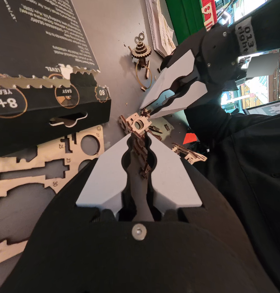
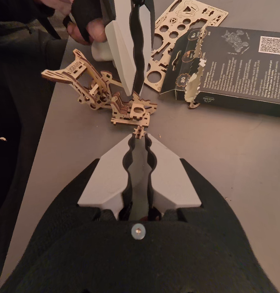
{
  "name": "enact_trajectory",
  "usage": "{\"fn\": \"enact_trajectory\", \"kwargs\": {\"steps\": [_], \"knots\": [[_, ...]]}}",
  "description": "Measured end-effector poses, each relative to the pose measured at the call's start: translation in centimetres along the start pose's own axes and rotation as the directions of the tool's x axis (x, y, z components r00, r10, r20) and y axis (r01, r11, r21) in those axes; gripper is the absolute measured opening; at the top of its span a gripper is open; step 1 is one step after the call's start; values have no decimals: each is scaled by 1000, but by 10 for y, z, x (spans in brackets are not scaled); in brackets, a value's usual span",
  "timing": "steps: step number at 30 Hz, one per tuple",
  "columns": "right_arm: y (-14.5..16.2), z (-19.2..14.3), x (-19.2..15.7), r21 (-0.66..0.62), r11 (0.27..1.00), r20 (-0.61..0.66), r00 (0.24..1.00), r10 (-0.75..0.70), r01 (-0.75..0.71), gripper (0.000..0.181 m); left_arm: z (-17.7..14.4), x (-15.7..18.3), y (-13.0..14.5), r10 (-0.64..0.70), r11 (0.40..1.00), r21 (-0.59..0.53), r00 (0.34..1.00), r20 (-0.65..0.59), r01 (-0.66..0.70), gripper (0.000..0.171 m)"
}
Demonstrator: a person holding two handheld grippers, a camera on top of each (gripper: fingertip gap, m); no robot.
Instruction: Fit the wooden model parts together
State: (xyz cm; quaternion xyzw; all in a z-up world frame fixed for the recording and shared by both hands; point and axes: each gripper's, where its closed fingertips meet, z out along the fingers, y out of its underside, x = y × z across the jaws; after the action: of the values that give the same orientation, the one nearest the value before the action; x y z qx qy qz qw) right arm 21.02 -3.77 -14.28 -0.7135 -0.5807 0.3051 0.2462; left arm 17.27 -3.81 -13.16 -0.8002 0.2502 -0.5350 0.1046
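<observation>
A partly built wooden model (image 2: 104,96) stands on the grey table (image 2: 199,158). My left gripper (image 1: 140,136) is shut on the model's body (image 1: 136,125); in the right wrist view it comes down from above (image 2: 133,93) onto the model's middle. My right gripper (image 2: 139,135) is shut on a small notched wooden piece (image 2: 139,130) and holds it right at the model's front plate, under a block with a round hole (image 2: 137,110). In the left wrist view my right gripper (image 1: 144,111) meets the model from the upper right.
A torn black cardboard box (image 2: 231,66) and a punched-out wooden sheet (image 2: 175,39) lie beside the model. A small wooden gear assembly (image 1: 140,50), loose wooden bits and a booklet (image 1: 161,31) lie farther off. A person's hand (image 2: 86,33) holds the left gripper. Tip to tip, the grippers are about 5 cm apart.
</observation>
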Motion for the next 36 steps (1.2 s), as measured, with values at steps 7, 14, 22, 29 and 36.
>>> {"fn": "enact_trajectory", "kwargs": {"steps": [7, 14, 22, 29, 36], "knots": [[-5, -5, 3, -23, 1000, 1, 1000, -17, 17, 8, 3, 1, 0, 27, 1000, -12, 999, 18, -27, 11], [-5, -11, 1, -28, 1000, 85, 996, 9, -6, 8, 8, 10, 0, 85, 995, -47, 995, 43, -83, 8], [13, -4, -11, -108, 994, 141, 990, -2, 18, 8, 21, 14, 2, 166, 978, -143, 983, 83, -153, 9], [17, 1, -16, -102, 994, 125, 992, -18, 31, 8, 15, 25, 0, 199, 977, -105, 974, 113, -187, 27], [14, 6, -15, -92, 993, 102, 993, -60, 70, 8, 13, 24, 6, 254, 951, -233, 942, 221, -202, 38]]}}
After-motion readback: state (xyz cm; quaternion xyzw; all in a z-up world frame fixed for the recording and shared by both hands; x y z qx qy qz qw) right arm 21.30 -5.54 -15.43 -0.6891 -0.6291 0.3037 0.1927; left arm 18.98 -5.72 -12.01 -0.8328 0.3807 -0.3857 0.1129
